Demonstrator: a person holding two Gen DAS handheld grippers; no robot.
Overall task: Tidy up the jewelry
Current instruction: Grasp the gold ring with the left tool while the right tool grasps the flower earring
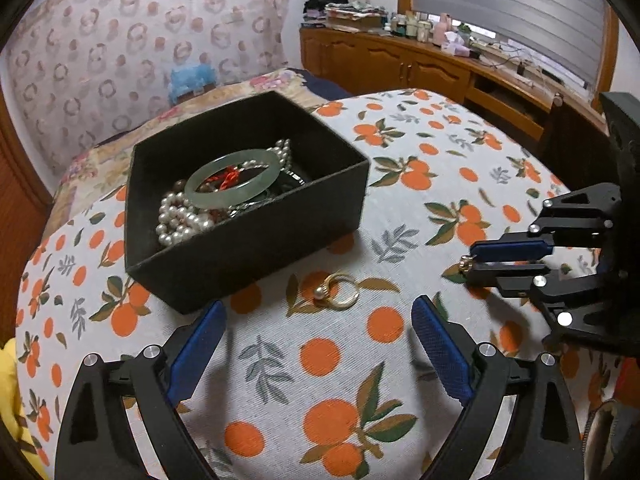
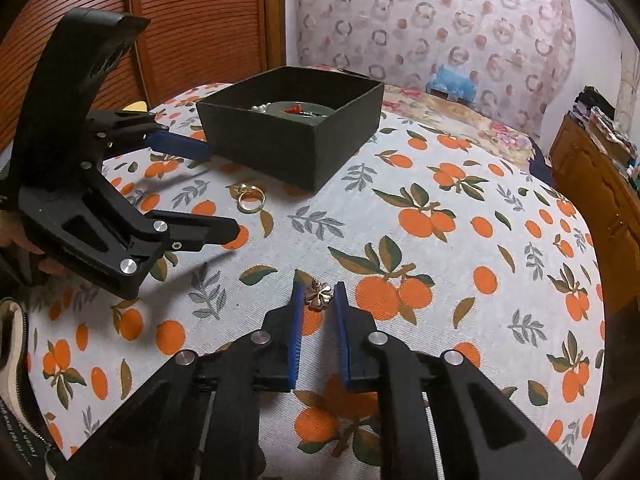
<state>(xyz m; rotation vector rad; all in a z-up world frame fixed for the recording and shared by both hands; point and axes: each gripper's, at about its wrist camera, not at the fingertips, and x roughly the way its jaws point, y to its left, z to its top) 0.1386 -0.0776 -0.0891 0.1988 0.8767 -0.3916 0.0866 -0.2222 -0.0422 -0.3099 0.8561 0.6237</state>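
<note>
Orange-print tablecloth (image 2: 500,184) setup: right gripper (image 2: 318,300) pinches a tiny, light, slippery-looking flower charm (image 2: 319,295) by its edges, left gripper (image 1: 316,316) gapes open near two gold rings (image 1: 340,290) beside the black box (image 1: 248,240).

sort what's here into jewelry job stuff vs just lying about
Job:
black cardboard box
pale green jade bangle
white pearl strand
gold rings on the cloth
small gold flower piece in the right gripper
left gripper

Lying about:
orange-print tablecloth
wooden dresser clutter
</note>
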